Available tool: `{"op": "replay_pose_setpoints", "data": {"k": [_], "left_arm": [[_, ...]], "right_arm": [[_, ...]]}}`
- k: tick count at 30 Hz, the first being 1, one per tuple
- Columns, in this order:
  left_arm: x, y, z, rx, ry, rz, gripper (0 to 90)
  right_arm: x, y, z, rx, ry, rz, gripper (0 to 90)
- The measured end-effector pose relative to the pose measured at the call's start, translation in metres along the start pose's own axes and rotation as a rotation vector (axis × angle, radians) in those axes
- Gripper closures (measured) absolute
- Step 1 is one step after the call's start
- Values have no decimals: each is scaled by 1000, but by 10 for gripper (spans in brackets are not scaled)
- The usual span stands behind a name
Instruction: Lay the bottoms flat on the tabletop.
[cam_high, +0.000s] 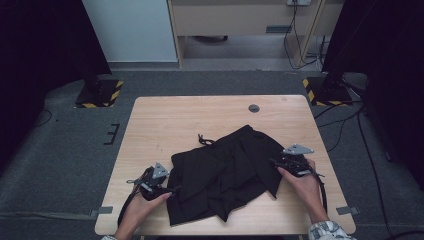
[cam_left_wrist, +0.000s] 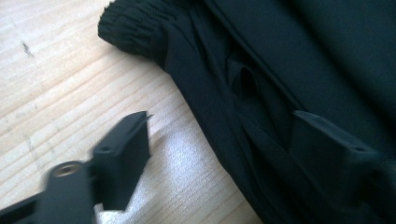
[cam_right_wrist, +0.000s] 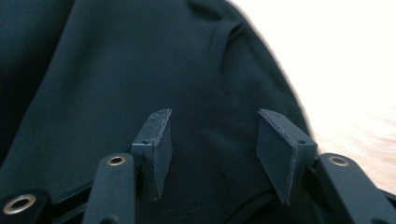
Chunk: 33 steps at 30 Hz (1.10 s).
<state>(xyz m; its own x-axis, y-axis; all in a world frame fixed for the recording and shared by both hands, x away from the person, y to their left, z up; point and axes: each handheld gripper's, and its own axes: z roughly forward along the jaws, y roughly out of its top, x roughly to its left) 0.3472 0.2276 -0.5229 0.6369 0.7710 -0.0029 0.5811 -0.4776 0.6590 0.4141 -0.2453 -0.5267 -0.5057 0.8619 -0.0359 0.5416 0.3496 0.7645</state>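
Lying crumpled on the table (cam_high: 165, 112), black shorts (cam_high: 225, 172) show no readable writing.

Light wooden table (cam_high: 165, 115) — crumpled black shorts (cam_high: 225, 175) on it

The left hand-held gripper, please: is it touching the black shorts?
Cannot tell. In the left gripper view the left hand-held gripper is open, one jaw over bare table, the other over the black shorts; contact isn't plain.

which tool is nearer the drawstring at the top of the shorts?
Left. The left tool sits at the black shorts' left edge, below the drawstring. The right tool is at the shorts' right edge, farther across the garment.
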Motion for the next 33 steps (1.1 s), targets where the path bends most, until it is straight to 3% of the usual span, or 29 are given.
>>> {"op": "replay_pose_setpoints", "data": {"k": [3,4,6,8,11,19,24,28,33], "left_arm": [[2,1,0,-10,-18,-2,432],[4,2,0,-13,-23,-4,508],[5,2,0,-14,-26,-5,583],[10,5,0,-10,-29,-13,655],[16,10,4,-6,-7,-16,734],[41,25,19,-26,56,-64,756],[53,39,33,-38,119,-47,749],[58,46,40,-45,109,-62,752],[58,55,50,-53,91,-53,796]], "right_arm": [[2,-2,2,28,3,-12,477],[3,-4,1,34,19,15,486],[3,-4,0,42,31,25,493],[4,-7,-2,41,50,66,497],[8,-10,-7,47,68,56,498],[27,-22,-25,66,112,-5,501],[41,-33,-42,81,182,-54,521],[45,-38,-48,80,191,-62,537],[50,-47,-60,61,237,-98,531]]}}
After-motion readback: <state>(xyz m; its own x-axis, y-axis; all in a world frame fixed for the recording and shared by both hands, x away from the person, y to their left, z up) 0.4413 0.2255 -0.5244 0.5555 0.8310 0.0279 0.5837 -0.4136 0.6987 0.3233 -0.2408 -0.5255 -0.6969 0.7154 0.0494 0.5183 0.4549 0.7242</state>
